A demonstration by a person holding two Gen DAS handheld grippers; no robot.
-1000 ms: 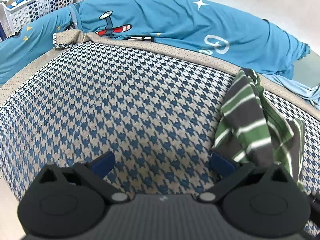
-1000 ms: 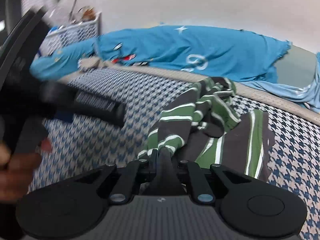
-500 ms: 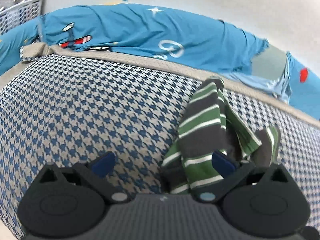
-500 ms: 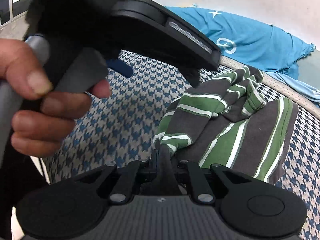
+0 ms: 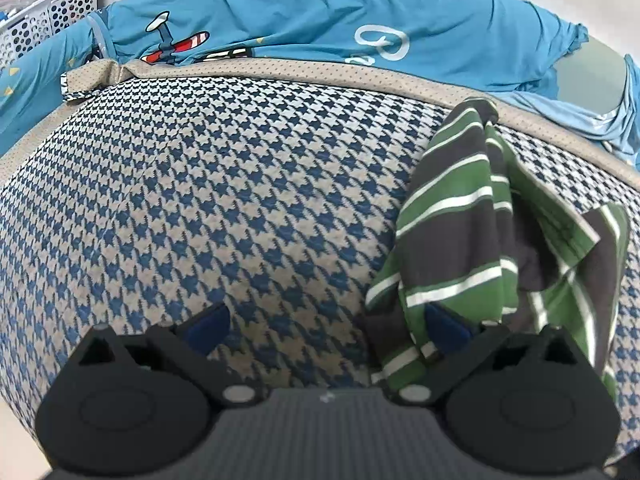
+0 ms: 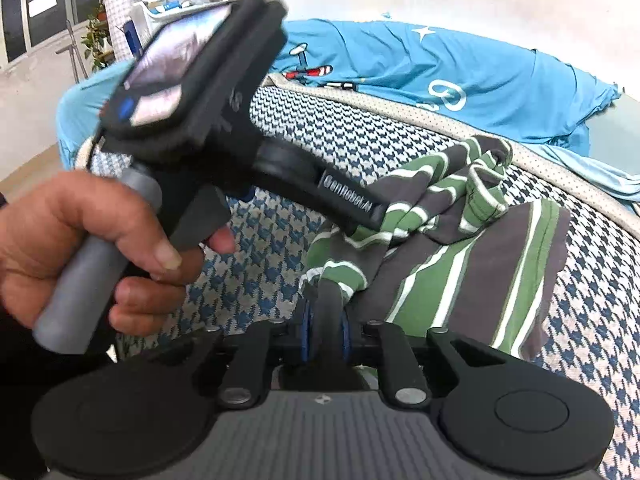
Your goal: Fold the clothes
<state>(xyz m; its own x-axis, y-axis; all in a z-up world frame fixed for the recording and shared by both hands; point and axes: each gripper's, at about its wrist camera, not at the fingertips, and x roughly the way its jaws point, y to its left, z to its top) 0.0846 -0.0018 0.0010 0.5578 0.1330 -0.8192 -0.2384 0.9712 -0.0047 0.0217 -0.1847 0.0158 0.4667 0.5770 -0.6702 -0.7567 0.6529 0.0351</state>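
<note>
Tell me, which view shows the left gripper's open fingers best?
The left wrist view: the left gripper shows both blue pads apart, one against the striped shirt. The right wrist view shows only its body and handle.

- A blue-and-beige houndstooth woven cover (image 5: 224,184) spreads over the bed (tan dotted border at its far edge).
- A crumpled green, grey and white striped garment (image 5: 472,232) lies on it.
- A bright blue printed sheet (image 5: 304,12) lies behind.
</note>
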